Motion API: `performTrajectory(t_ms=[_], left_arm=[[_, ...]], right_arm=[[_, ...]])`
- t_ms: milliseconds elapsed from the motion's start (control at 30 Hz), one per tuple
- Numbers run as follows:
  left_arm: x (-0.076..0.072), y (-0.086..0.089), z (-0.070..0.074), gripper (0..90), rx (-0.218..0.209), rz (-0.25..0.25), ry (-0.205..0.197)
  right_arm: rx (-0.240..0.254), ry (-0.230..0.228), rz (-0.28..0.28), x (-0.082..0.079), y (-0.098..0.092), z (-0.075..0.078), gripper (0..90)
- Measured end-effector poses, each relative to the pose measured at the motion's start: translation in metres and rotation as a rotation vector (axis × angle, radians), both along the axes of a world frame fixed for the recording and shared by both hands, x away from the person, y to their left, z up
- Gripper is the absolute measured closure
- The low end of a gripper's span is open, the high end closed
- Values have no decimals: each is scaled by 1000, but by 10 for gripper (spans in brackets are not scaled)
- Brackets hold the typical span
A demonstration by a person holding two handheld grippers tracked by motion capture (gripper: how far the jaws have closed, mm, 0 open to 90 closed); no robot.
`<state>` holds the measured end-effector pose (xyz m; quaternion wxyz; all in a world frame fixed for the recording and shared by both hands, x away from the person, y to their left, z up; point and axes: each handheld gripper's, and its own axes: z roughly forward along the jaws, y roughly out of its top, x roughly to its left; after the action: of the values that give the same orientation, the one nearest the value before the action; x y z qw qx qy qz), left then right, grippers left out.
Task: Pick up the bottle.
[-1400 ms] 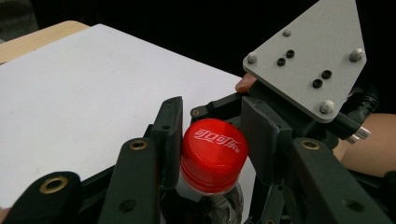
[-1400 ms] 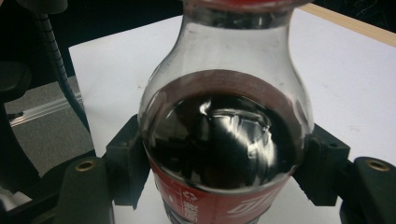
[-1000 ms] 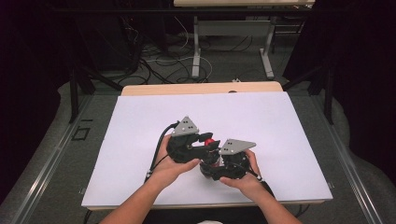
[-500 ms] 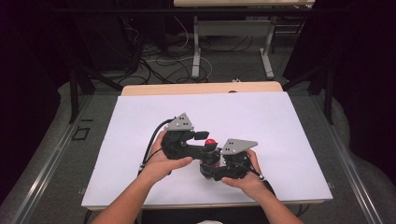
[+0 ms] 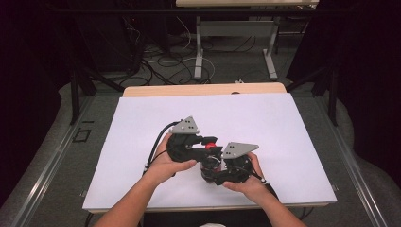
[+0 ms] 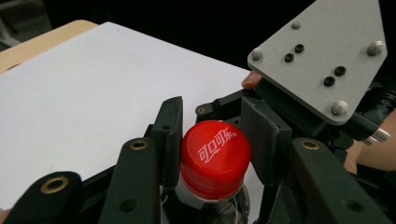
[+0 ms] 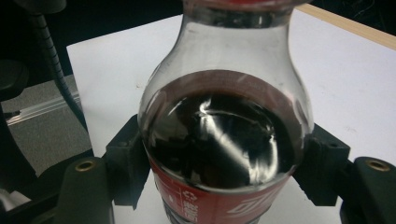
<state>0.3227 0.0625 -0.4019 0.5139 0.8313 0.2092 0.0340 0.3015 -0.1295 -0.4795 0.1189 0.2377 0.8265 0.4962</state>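
Note:
A cola bottle (image 7: 219, 140) with dark drink and a red label stands on the white table. My right gripper (image 7: 219, 163) is shut on its body just under the shoulder, one pad on each side. In the left gripper view, the red cap (image 6: 215, 156) with white lettering sits between the pads of my left gripper (image 6: 215, 140), whose jaws have just closed on it. From the high view both grippers meet near the front middle of the table, the left gripper (image 5: 203, 143) at the cap (image 5: 210, 144), the right gripper (image 5: 210, 169) lower. The bottle is mostly hidden there.
The white sheet (image 5: 236, 118) covers the table, with a wooden strip (image 5: 203, 90) along its far edge. The right gripper's grey plate (image 6: 322, 60) stands close behind the cap. Cables and table legs (image 5: 198, 52) lie on the floor beyond.
The left gripper drew back slightly to the left and has returned onto the red cap. The right hand and the bottle have stayed where they were.

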Motion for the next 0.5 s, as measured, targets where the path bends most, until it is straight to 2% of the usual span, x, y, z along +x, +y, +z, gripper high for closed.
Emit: performTrajectory(t_ms=[100, 133, 200, 300, 333, 367, 433, 500], left_arm=[[-5, -4, 0, 613, 0, 62, -21], [-7, -6, 1, 614, 0, 86, -25], [-10, -10, 1, 615, 4, 131, -37], [-12, -14, 3, 614, 19, 188, -28], [-13, -16, 3, 613, 10, 206, -27], [-12, -16, 4, 612, 23, 202, -22], [-14, -18, 4, 605, 20, 220, -39], [-15, -18, 6, 553, 28, 225, -53]], right_arm=[[-14, 11, -14, 0, -2, 1, 301], [-3, -6, -22, 1, -2, 1, 301], [-3, 2, -35, 1, -2, 1, 301], [-5, -8, -59, 1, -2, 1, 301], [-6, -1, -68, 1, -3, 2, 301], [-6, -12, -71, 1, -3, 1, 301], [-12, -19, -71, 2, -4, 2, 301], [-19, -7, -68, 1, -5, 2, 301]])
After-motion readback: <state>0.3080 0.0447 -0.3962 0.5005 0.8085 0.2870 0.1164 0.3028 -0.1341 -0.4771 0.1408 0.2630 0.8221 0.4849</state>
